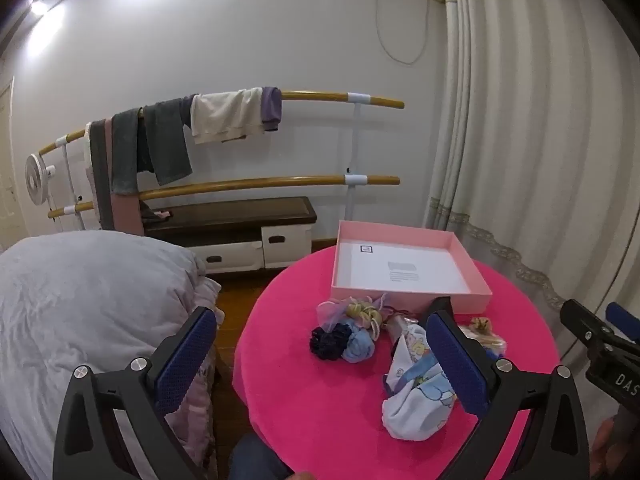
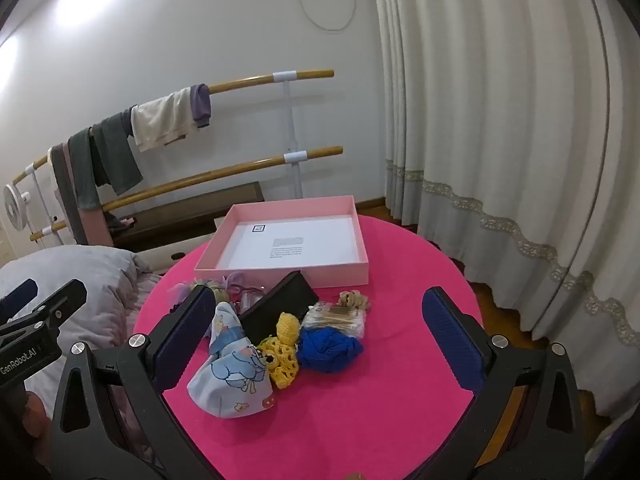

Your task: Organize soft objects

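A pile of soft items lies on the round pink table (image 2: 360, 420), in front of an empty pink box (image 2: 288, 240). In the right wrist view I see a cartoon-print cloth bundle (image 2: 232, 376), a yellow crochet piece (image 2: 282, 352), a blue yarn ball (image 2: 330, 348), a packet of beige bands (image 2: 336, 316) and a black case (image 2: 276, 304). The left wrist view shows the cloth bundle (image 1: 416, 392), a dark scrunchie (image 1: 330, 342), a light blue scrunchie (image 1: 360, 346) and the box (image 1: 404, 268). My left gripper (image 1: 320, 360) and right gripper (image 2: 316, 344) hover open above the pile, holding nothing.
A bed with a grey duvet (image 1: 80, 300) stands left of the table. Behind are a wooden rail rack hung with towels (image 1: 180, 136), a dark bench with drawers (image 1: 240, 224) and a small fan (image 1: 36, 176). Curtains (image 2: 500, 120) hang on the right.
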